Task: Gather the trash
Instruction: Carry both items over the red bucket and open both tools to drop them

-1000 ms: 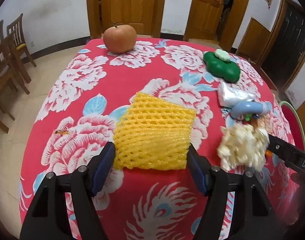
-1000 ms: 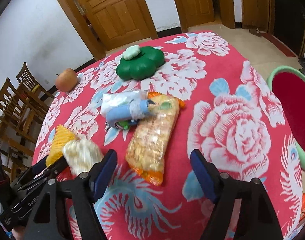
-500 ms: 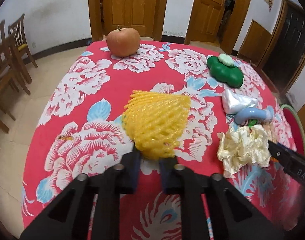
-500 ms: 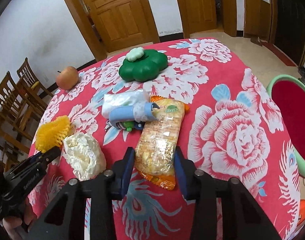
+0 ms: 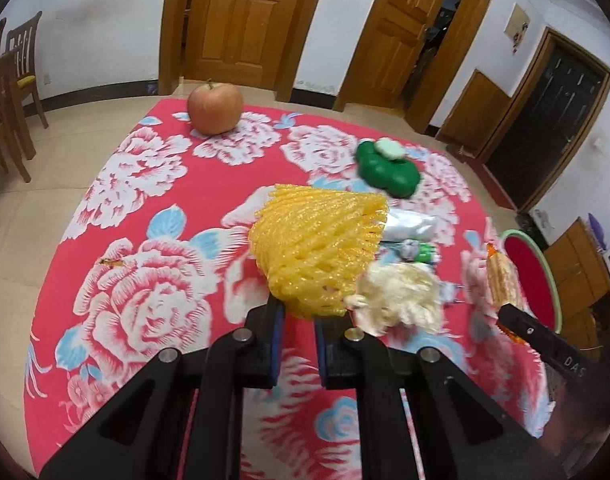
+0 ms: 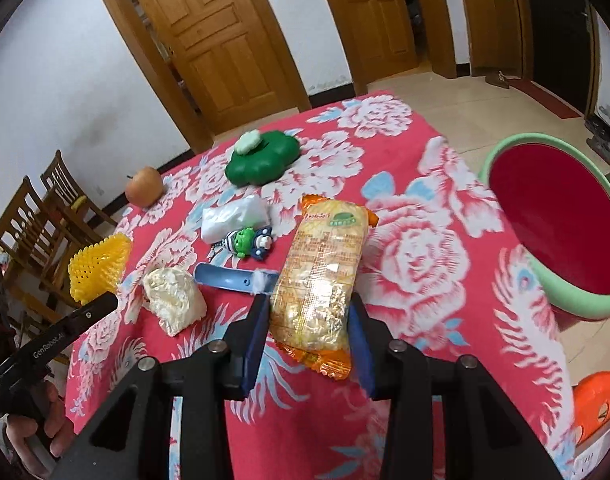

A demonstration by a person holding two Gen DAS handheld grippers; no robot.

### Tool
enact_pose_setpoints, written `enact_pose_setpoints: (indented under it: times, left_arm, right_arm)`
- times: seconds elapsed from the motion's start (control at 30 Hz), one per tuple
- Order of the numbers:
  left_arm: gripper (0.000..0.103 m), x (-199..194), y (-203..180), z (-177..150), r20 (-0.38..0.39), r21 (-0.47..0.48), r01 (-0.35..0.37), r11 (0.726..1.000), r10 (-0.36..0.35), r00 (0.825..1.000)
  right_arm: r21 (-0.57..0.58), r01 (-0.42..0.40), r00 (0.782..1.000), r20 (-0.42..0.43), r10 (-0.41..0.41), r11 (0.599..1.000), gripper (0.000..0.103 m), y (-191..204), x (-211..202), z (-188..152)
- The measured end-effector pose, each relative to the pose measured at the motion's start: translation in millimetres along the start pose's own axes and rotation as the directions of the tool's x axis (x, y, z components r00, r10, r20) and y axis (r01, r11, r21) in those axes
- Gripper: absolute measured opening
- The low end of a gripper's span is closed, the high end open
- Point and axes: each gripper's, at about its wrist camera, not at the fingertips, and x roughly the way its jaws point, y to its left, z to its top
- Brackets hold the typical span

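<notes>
Being held, left: the left gripper (image 5: 297,320) is being kept nearly closed on the lower tip of the yellow foam net (image 5: 319,248), which is being bunched into a fan and lifted clear of the tablecloth (image 5: 145,200).
Being held, right: the right gripper (image 6: 309,340) is being kept partly closed across the near end of the snack wrapper (image 6: 321,280), its pads being pressed on both long edges.
Jaw motion: both pairs of jaws have just been closing, each with its piece of trash between them.
Handling, net: it is judged to be very light, soft and springy; it is being pinched at one corner, where the mesh collapses and cannot slip out easily.
Handling, wrapper: it is judged to be light, thin, crinkly and slippery; a hold across the width near one end is being judged safest, since the free end is likely to droop.
Still lying: one crumpled paper wad (image 6: 173,300) is being left on the cloth, between the net and the wrapper.
Destination: a red basin with a green rim (image 6: 553,240) is being seen just beyond the table edge, on the right.
Count, trash: one net, one wrapper, one paper wad.
Count, other: one apple (image 5: 215,108), one green flower-shaped box (image 6: 263,156), one white packet (image 6: 233,218), one small toy figure (image 6: 251,242), one blue scoop (image 6: 233,278).
</notes>
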Motion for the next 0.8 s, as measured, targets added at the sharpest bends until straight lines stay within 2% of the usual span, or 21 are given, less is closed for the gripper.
enact_pose_setpoints:
  times: [0.3, 0.8]
  left_arm:
    - [0.012, -18.0, -41.6, 1.3, 0.016, 0.066, 0.057, 0.996, -0.058, 0.998]
    - [0.012, 2.4, -134.4, -2.5, -0.032, 0.211, 0.100, 0.972, -0.095, 0.995]
  right_arm:
    - [0.044, 0.013, 0.998, 0.066, -0.016, 0.999, 0.042, -28.2, -37.1, -2.6]
    - [0.172, 0.059, 0.988, 0.133, -0.083, 0.983, 0.042, -107.2, -72.7, 0.5]
